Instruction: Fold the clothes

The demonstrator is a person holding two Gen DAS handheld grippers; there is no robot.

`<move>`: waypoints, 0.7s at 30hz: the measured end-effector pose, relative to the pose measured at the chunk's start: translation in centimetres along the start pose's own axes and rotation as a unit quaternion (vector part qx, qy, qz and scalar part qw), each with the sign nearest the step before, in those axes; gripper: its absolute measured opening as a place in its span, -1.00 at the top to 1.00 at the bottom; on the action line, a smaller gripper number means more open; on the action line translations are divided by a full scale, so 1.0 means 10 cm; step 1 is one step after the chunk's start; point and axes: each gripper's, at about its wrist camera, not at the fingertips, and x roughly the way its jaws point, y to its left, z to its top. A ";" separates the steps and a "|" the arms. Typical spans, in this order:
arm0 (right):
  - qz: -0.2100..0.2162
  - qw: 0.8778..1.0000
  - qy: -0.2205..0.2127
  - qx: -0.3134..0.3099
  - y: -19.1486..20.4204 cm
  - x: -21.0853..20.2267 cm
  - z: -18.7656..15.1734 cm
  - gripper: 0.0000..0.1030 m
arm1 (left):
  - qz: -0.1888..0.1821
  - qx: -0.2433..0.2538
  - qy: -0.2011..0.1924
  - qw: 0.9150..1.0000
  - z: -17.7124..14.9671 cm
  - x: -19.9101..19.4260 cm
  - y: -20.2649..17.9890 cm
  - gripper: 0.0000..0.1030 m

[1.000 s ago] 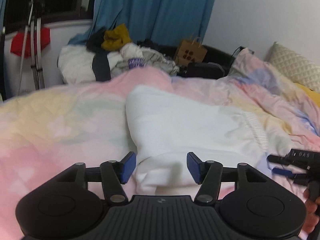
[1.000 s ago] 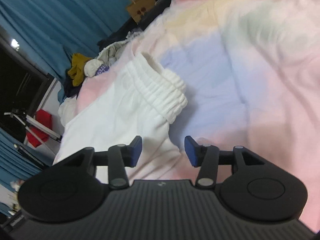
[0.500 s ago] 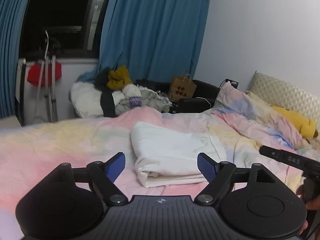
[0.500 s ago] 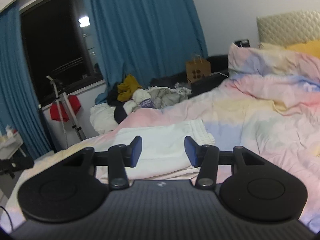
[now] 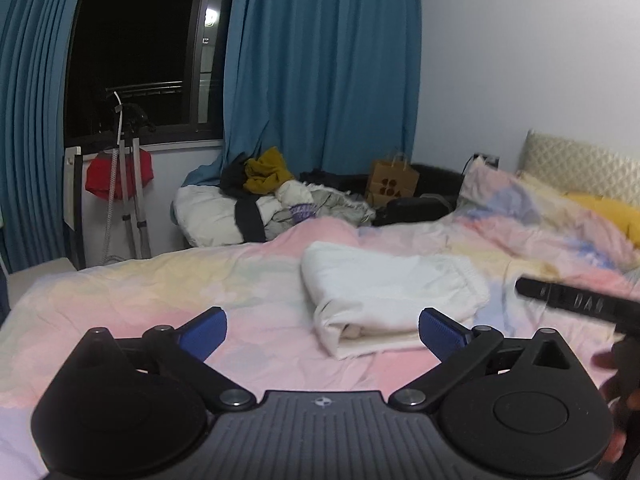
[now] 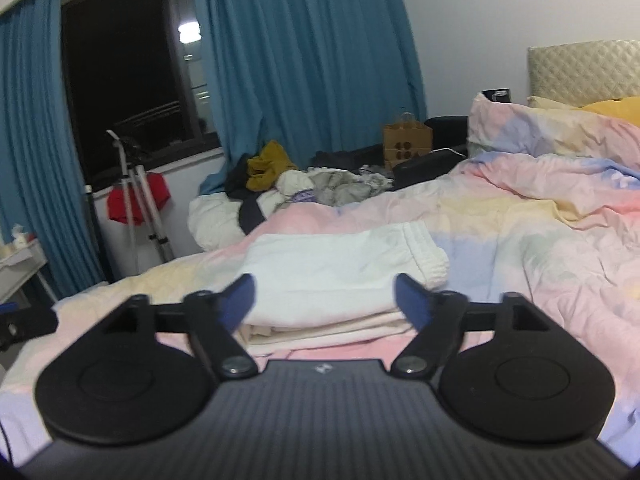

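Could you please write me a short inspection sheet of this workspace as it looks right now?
Surface: pastel duvet covering the bed, wrinkled, rumpled toward the headboard.
Job's things: white folded garment lying flat on the duvet, layered edges facing the cameras.
Clutter: unfolded clothes pile beyond the bed; brown paper bag; yellow pillow.
Grippers: left gripper open, empty, apart from the garment; right gripper open, empty, also apart from it.
Cables: one thin dark cable near the wall outlet; otherwise nothing seen.
Surroundings: blue curtains, dark window, tripod with red cloth.
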 end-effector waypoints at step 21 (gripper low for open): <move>-0.023 0.998 0.037 -0.045 0.14 0.24 -0.25 -0.68 | 0.037 -0.007 0.025 0.999 -0.17 0.17 0.18 -1.00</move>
